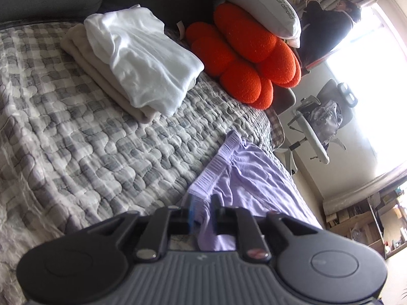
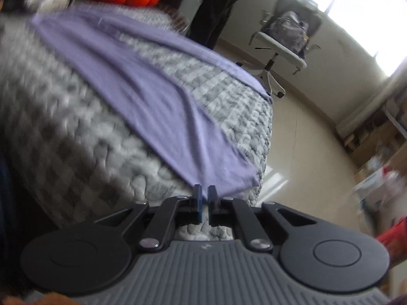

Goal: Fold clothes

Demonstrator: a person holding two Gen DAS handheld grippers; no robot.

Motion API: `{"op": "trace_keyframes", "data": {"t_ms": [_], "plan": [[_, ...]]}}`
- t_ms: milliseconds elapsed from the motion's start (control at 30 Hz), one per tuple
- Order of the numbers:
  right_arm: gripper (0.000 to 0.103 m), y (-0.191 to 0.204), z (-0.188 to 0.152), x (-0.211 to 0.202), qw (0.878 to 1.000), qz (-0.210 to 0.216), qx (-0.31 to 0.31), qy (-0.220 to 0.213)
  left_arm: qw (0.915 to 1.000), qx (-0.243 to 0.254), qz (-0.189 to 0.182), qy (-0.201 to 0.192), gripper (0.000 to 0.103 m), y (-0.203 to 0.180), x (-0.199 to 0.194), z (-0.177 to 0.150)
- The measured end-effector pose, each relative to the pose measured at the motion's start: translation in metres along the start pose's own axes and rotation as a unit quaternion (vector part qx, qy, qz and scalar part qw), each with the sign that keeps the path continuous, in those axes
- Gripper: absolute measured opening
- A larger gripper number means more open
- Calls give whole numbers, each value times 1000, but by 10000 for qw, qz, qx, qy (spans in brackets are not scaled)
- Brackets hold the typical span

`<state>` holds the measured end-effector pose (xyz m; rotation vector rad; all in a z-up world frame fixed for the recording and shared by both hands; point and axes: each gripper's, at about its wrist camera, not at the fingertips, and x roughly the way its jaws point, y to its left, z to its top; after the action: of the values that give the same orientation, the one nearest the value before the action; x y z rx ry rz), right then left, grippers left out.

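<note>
Lavender trousers [image 1: 251,188] lie on the bed near its edge, the ribbed waistband [image 1: 216,162] towards the pillows. My left gripper [image 1: 202,199] sits low over the waist end with its jaws a little apart; cloth shows in the gap, and the pads do not press on it. In the right wrist view the trousers [image 2: 142,96] spread in a V, one leg running down to its hem just ahead of my right gripper [image 2: 205,190]. Its jaws stand slightly apart, with nothing clamped between them. This view is blurred.
A folded white garment [image 1: 142,58] lies on a folded beige one [image 1: 84,58] further up the grey checked quilt [image 1: 76,139]. Orange cushions [image 1: 244,50] and a white pillow [image 1: 254,0] are at the head. Beyond the bed are a person [image 1: 325,25], an office chair [image 2: 282,43] and shelves [image 1: 368,223].
</note>
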<state>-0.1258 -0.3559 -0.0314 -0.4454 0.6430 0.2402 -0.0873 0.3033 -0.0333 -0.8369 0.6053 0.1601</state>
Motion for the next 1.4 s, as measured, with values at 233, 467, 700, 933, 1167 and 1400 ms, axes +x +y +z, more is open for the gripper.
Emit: {"op": "trace_keyframes", "data": {"t_ms": [233,467,700,933,1167,1400], "plan": [[46,-85,-37,37,9496,-140,3067,626,9999,-105,-15,87,25,6,2,0],[46,-89,-46,41,9079,701,4125,238,9999,-73,54,106,25,5,0,-1],[46,-83,-29,39,9219,717,3807,81,9998,45,110,181,28,-5,4,-4],[1,-70,-24,36,9381,333,3448,73,9994,161,171,247,29,-13,4,-8],[1,-64,-37,24,9396,-298,3408,74,9993,119,252,249,30,-5,1,-8],[2,-60,-41,28,9499,-204,3104,313,9991,166,275,288,32,-5,2,-9]]}}
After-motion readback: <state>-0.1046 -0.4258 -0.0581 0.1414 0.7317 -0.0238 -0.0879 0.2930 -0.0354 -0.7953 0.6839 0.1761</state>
